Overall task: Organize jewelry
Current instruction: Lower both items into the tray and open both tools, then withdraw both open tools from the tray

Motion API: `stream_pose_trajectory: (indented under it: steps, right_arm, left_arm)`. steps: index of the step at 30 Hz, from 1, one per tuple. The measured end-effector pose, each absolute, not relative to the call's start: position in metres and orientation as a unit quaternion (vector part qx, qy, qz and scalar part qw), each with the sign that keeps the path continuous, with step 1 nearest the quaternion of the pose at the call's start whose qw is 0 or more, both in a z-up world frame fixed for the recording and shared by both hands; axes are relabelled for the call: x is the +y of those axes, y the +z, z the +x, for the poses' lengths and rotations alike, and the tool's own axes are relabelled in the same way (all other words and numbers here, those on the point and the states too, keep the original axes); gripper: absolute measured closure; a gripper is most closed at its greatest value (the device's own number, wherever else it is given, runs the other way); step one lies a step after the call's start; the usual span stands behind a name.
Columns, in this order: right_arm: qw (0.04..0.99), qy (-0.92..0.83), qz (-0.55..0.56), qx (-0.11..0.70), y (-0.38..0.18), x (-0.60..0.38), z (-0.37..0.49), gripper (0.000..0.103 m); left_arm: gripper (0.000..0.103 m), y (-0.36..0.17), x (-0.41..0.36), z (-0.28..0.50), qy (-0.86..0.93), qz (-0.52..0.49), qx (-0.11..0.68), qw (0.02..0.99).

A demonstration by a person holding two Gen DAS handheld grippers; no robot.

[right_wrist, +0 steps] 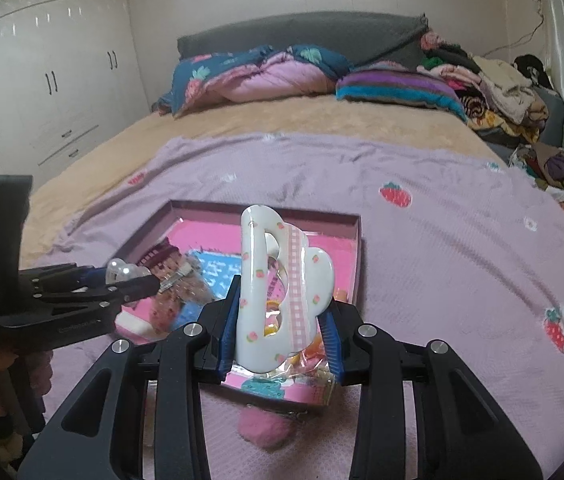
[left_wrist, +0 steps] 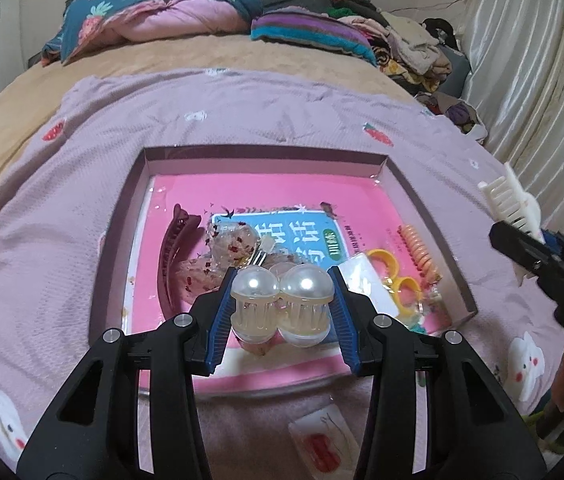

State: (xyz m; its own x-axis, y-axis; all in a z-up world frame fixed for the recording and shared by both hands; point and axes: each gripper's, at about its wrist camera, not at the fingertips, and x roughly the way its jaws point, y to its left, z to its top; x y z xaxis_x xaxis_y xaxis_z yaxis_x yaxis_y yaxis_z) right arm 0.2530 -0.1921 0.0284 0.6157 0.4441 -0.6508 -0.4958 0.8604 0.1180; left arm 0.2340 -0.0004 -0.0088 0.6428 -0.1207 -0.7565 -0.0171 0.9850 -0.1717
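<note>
My left gripper [left_wrist: 279,304] is shut on a clear hair claw with two pearl domes [left_wrist: 279,300], held just above the near part of a shallow box [left_wrist: 265,152] with a pink floor. Inside the box lie a dark red hair clip [left_wrist: 171,252], a speckled translucent clip [left_wrist: 229,248], yellow rings [left_wrist: 386,264] and an orange spiral tie [left_wrist: 420,248]. My right gripper [right_wrist: 284,316] is shut on a white flower-print hair claw [right_wrist: 277,292], held upright over the box's near right corner [right_wrist: 356,264]. From the right wrist, the left gripper [right_wrist: 121,276] shows at the left.
The box rests on a lilac blanket [right_wrist: 442,240] spread over a bed. A small clear packet with red pieces [left_wrist: 320,444] and a pink fluffy ball [right_wrist: 265,428] lie on the blanket in front of the box. Bedding and piled clothes [right_wrist: 494,92] sit at the headboard.
</note>
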Motion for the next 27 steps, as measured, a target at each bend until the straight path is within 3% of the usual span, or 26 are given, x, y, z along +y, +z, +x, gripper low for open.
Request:
stream_pose_trajectory:
  steps: [12,14,15,18,20,27]
  right_arm:
    - [0.879,0.246,-0.049,0.406,-0.024,-0.173,0.275,0.067]
    - [0.878,0.252,-0.042,0.406,-0.023,-0.175,0.272,0.048]
    - [0.88,0.251,-0.039,0.401,-0.021,-0.177,0.27,0.046]
    - [0.884,0.25,-0.04,0.394,-0.015,-0.183,0.263,0.044]
    - [0.885,0.25,-0.035,0.391,-0.011,-0.187,0.258,0.035]
    - [0.887,0.252,-0.021,0.387,-0.001,-0.207,0.235,0.032]
  left_arm:
    - [0.067,-0.031,0.011,0.242,-0.02,-0.089,0.44,0.894]
    - [0.067,-0.031,0.011,0.241,-0.02,-0.09,0.439,0.894]
    - [0.066,-0.031,0.011,0.24,-0.021,-0.09,0.438,0.894]
    - [0.05,-0.025,0.01,0.235,-0.021,-0.089,0.431,0.898]
    - [0.045,-0.02,0.01,0.231,-0.02,-0.088,0.425,0.901]
    - [0.031,0.001,0.01,0.211,-0.014,-0.08,0.403,0.912]
